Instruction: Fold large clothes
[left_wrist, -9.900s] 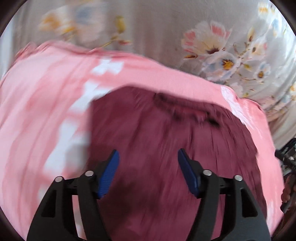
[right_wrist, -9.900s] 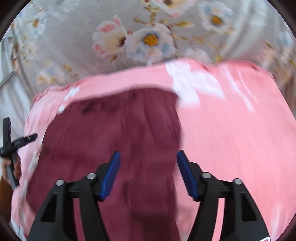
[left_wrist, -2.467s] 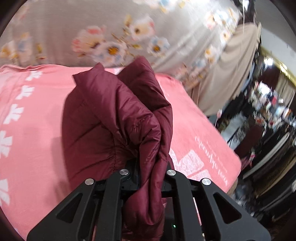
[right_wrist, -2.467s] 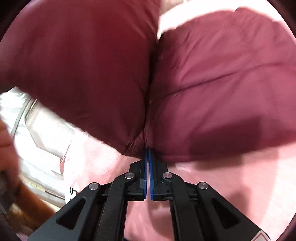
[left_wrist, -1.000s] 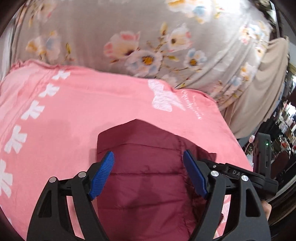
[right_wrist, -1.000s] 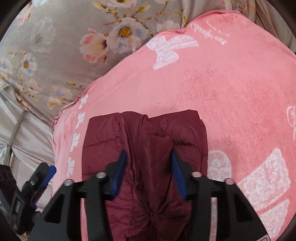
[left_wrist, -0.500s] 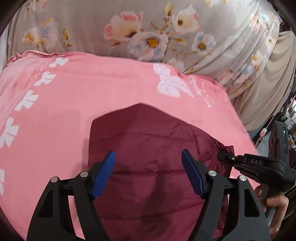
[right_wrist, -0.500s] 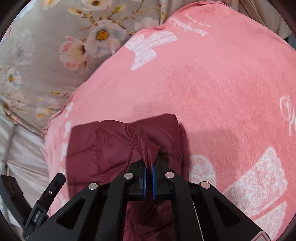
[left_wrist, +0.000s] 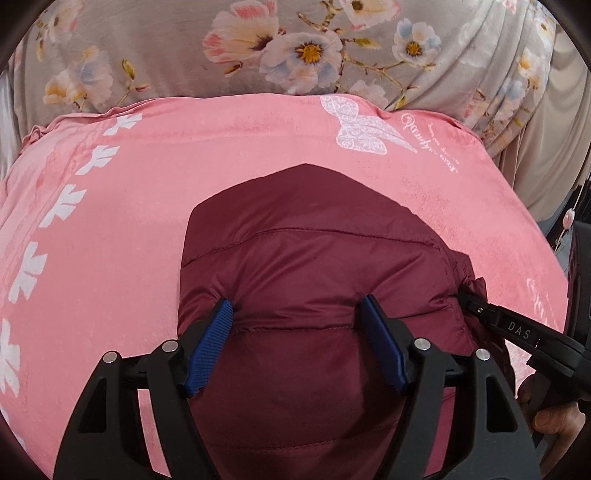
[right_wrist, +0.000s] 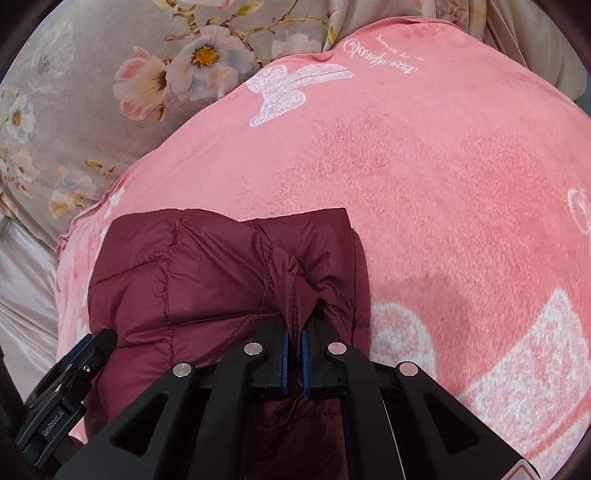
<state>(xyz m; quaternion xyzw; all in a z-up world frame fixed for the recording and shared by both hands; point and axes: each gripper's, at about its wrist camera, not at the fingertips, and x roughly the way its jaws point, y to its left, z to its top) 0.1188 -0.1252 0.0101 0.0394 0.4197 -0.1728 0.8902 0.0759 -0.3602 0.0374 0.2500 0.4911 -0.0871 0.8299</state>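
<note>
A maroon quilted jacket (left_wrist: 314, 266) lies folded into a compact bundle on the pink blanket (left_wrist: 122, 229). My left gripper (left_wrist: 297, 314) is open, its blue pads pressed down on top of the bundle. My right gripper (right_wrist: 294, 332) is shut on a pinch of jacket fabric (right_wrist: 295, 295) at the bundle's right edge. The jacket also fills the lower left of the right wrist view (right_wrist: 207, 273). The right gripper shows in the left wrist view (left_wrist: 517, 328) at the jacket's right side. The left gripper shows in the right wrist view (right_wrist: 70, 373) at lower left.
The pink blanket (right_wrist: 461, 177) with white butterfly prints covers the bed. A grey floral sheet (left_wrist: 295, 51) lies beyond its far edge. A beige curtain (left_wrist: 554, 129) hangs at the right. My hand (left_wrist: 554, 421) shows at the lower right.
The left gripper has lowered onto the jacket. The right gripper, shut on the fabric fold, has moved in closer to the bundle's edge.
</note>
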